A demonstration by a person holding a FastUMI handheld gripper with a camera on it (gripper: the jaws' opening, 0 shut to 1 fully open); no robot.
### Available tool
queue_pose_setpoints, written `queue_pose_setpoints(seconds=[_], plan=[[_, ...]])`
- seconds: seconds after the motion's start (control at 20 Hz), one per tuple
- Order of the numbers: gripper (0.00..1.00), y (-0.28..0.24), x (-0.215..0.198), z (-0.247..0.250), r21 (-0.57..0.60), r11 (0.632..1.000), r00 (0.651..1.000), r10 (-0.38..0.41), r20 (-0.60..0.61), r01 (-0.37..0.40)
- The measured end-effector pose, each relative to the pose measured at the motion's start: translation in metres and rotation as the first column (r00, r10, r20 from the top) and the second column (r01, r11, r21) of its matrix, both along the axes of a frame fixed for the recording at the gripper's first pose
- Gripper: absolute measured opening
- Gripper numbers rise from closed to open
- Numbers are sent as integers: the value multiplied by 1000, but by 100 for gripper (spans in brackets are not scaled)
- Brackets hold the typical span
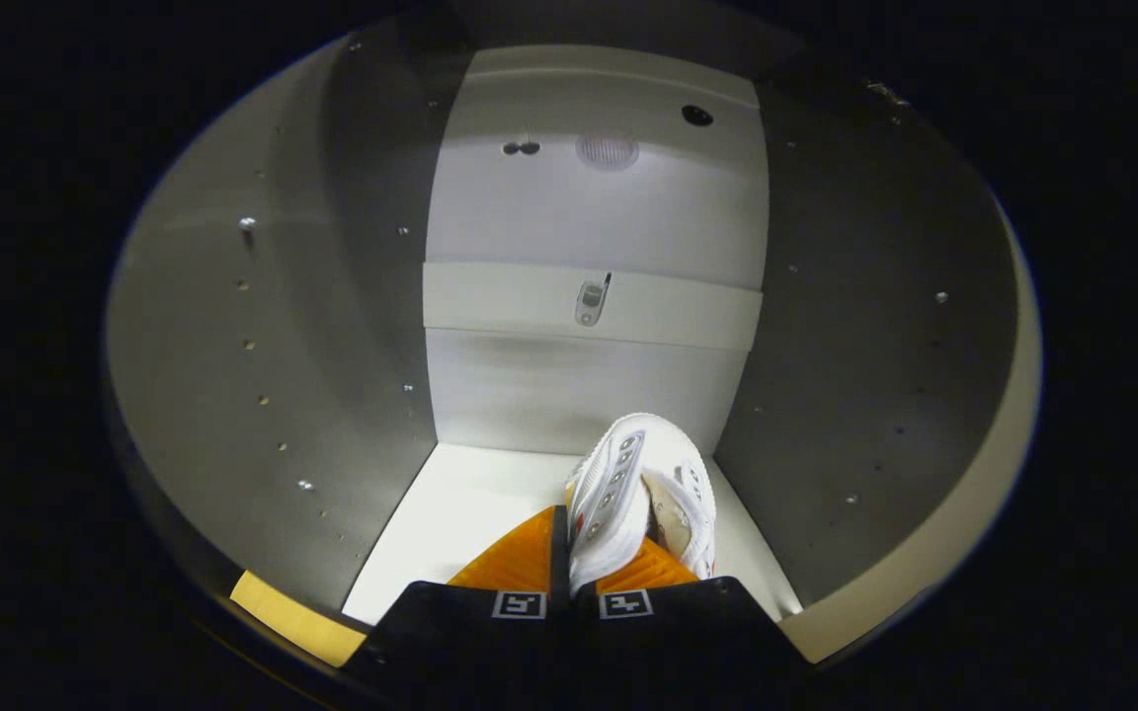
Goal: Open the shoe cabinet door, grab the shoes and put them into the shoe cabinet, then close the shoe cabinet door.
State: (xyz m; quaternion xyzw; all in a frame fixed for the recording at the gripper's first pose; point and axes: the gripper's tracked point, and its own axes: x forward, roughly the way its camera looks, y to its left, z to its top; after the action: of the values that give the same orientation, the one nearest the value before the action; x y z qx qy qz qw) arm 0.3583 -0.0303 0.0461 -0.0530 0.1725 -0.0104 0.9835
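Setting: inside of a white shoe cabinet (589,207), seen from the mouth inward, lit at the back and dim at the sides.
Floor: pale bottom panel (475,504), bright, running from the fingers to the back wall.
Left wall: grey side panel (263,326) at 9 o'clock, dotted with rows of shelf-pin holes and a few metal pins.
Tape: yellowish strip (294,617) at 7 o'clock on the cabinet's front edge, left of the fingers.
Back wall: white, crossed by a horizontal rail (510,296) at mid-height.
Fitting: small metal bracket (590,299) on the rail, near centre.
Upper back: round frosted disc (607,150) at 12 o'clock, two small dark fasteners (521,148) just left of it, a dark hole (696,116) to its right.
Gripper (574,553): at 6 o'clock, fingers drawn close, clenched on the near edge of the shoe.
Shoe: white sneaker (643,484) with a row of eyelets, between the fingers and reaching ahead of them toward 1 o'clock, over the bottom panel near the right wall.
Right wall: grey side panel (875,326) at 3 o'clock, in shadow, with scattered pin holes.
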Motion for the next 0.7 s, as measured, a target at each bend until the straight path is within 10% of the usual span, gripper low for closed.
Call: queue_pose_setpoints(seconds=[0.7], plan=[[5,-3,66,-67,63,998,995,-7,-101,14]])
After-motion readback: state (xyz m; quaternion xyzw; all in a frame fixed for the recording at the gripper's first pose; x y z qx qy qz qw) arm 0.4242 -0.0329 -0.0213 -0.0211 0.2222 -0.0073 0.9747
